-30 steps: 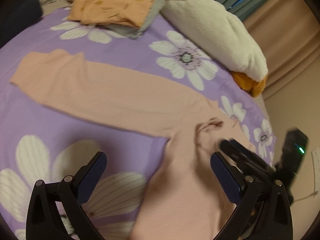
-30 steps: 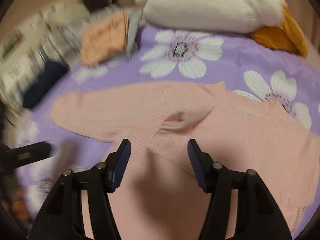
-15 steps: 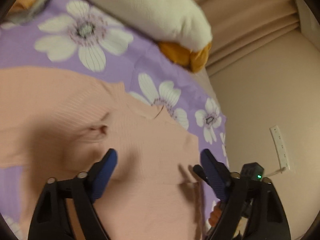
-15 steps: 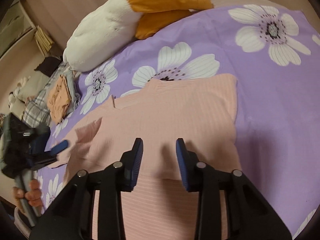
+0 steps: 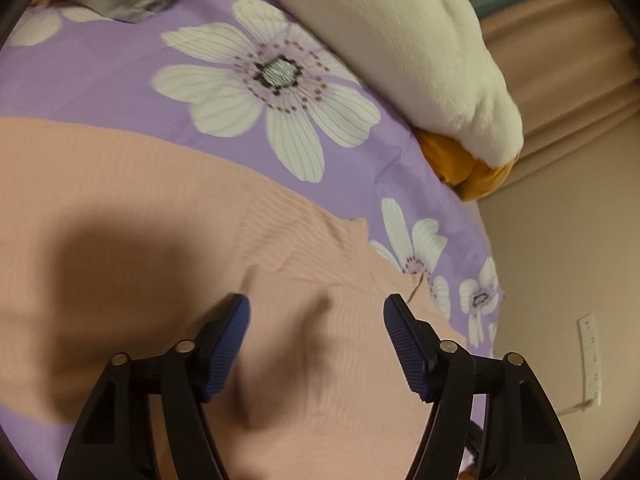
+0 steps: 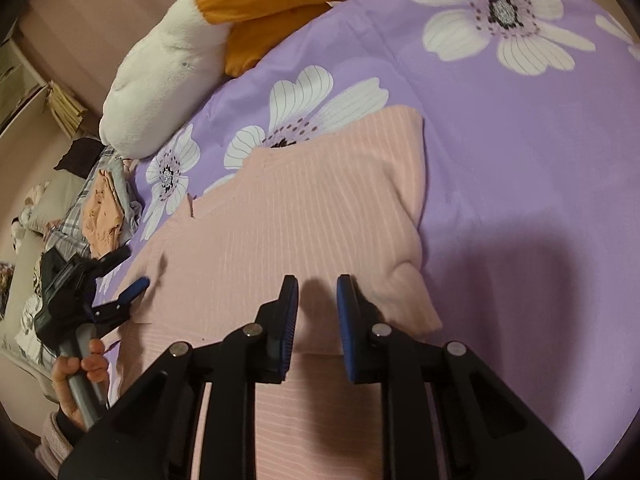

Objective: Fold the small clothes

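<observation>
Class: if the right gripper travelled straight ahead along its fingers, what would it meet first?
Most likely the pink ribbed top: the right gripper points at its folded sleeve area, fingers open. Depth is unclear.

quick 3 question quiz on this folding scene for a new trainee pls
1. True or false: the left gripper has its jaws closed on the pink ribbed top.
2. Multiple choice: which gripper's jaws stand wider apart? A) left B) right gripper C) both equal.
3. Fill in: the white and orange plush toy lies on the ____ floral bedsheet.

Key:
1. False; the jaws are open over the top, nothing between them.
2. A; the right jaws are apart by only a narrow gap.
3. Purple.
</observation>
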Demonstrator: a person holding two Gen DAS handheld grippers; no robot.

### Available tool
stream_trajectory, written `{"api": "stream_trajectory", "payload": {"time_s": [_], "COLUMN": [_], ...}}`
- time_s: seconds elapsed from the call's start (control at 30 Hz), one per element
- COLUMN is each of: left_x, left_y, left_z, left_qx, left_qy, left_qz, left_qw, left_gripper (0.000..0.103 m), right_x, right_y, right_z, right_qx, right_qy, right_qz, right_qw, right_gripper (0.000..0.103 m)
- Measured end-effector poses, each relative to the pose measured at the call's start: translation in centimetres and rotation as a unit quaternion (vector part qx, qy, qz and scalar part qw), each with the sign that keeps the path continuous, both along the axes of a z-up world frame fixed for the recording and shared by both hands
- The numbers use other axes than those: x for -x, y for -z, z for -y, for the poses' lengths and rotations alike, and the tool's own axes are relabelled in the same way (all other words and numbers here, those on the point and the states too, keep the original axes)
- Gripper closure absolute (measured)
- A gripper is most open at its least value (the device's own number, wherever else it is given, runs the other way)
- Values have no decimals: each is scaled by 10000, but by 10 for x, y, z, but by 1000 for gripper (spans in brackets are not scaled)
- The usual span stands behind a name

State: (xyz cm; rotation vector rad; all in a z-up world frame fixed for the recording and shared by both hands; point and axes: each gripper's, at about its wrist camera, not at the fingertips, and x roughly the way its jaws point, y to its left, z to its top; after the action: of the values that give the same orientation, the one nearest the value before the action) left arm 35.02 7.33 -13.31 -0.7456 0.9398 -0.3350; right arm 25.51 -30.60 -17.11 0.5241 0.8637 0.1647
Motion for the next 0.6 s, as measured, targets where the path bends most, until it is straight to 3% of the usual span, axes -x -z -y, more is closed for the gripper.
{"api": "stream_trajectory", "payload": {"time_s": [0.13, 0.27, 0.43, 0.6], "left_x": [35, 79, 128, 155], "left_y": [-14, -21, -17, 8], "left_z": [-46, -111, -196, -258], "left_qx": [21, 41, 115, 587], "left_qy": [-201, -855, -1956, -2766], "left_qz": [113, 208, 213, 48], "left_qw": [9997, 9961, 9804, 9592], "left_gripper": [33, 31, 27, 27], "right_x": [18, 39, 61, 73], "right_y": [-23, -37, -40, -39], "right_z": [-9, -19, -32, -47], "right_qx": [-34, -31, -131, -138], "right_qy": [-198, -377, -495, -561], "right_qz": [312, 493, 525, 493], "right_qw": [9993, 9981, 9973, 9971], "right_gripper": [77, 70, 67, 66]}}
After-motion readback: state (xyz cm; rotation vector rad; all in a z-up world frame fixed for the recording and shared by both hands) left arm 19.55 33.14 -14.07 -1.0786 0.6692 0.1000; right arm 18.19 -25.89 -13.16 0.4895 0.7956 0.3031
